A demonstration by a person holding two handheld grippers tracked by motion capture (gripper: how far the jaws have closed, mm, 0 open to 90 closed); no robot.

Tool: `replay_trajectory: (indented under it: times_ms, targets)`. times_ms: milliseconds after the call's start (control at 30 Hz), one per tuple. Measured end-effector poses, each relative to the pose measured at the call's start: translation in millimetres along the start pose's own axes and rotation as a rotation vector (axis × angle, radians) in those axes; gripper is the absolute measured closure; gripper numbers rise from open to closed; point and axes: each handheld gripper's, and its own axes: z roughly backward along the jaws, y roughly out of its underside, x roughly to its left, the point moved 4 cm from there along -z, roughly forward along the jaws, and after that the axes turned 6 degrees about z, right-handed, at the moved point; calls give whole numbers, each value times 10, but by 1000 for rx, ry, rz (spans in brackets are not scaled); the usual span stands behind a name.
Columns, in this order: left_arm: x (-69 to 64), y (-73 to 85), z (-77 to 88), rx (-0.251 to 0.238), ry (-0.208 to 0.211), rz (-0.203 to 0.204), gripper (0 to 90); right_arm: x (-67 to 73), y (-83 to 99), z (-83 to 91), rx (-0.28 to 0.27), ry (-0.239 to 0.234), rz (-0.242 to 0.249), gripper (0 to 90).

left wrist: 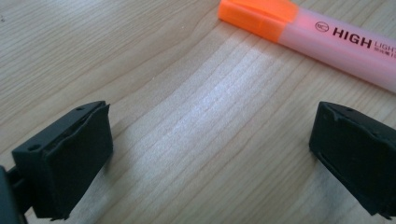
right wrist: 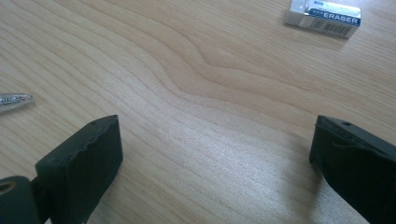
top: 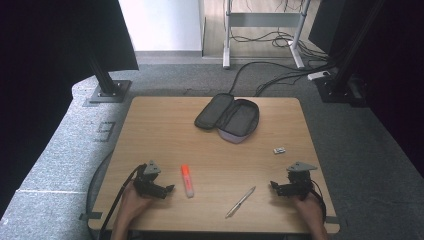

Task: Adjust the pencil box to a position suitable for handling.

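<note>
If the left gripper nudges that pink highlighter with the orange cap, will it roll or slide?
The pink highlighter with the orange cap lies flat on the smooth wooden table, so it would probably slide easily. Its body looks flattened rather than round, so rolling seems unlikely. It looks like stiff, light plastic; the open left gripper should grip it without bending it.

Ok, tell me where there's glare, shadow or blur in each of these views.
High view: even light on the table, very dark at both upper corners, the eraser too small to read. Left gripper view: a pale sheen on the wood between the open jaws, the highlighter lettering sharp. Right gripper view: soft shadows beside the jaws, eraser label legible, pen tip cut by the edge.
</note>
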Motion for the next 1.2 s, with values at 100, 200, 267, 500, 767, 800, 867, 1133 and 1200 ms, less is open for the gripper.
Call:
replay_trajectory:
  times_ms: [100,200,267,500,767,800,867,1133,1200]
  targets:
    - [1,8,4,-3,-5,6,0,4,2,3,0,-5,5,24]
    - [1,8,5,-3,-6,8,0,7,4,5,-2,-7,6,24]
    - [1,8,5,-3,-6,9,0,7,5,5,-2,-7,6,24]
    - [1,8,8,-6,-15,19,5,7,4,5,-2,-7,6,24]
    - [-16,-3,24,11,-42,47,29,9,4,5,-2,-9,9,23]
    - [-18,-8,34,18,-44,50,40,9,4,5,-1,-10,10,23]
    - [-20,-12,46,23,-49,51,53,9,4,5,-2,-10,9,23]
    - [-85,-80,131,-1,-13,51,60,9,4,5,-1,-10,10,23]
    - [-120,-113,173,-13,-8,43,60,9,4,5,-2,-10,9,23]
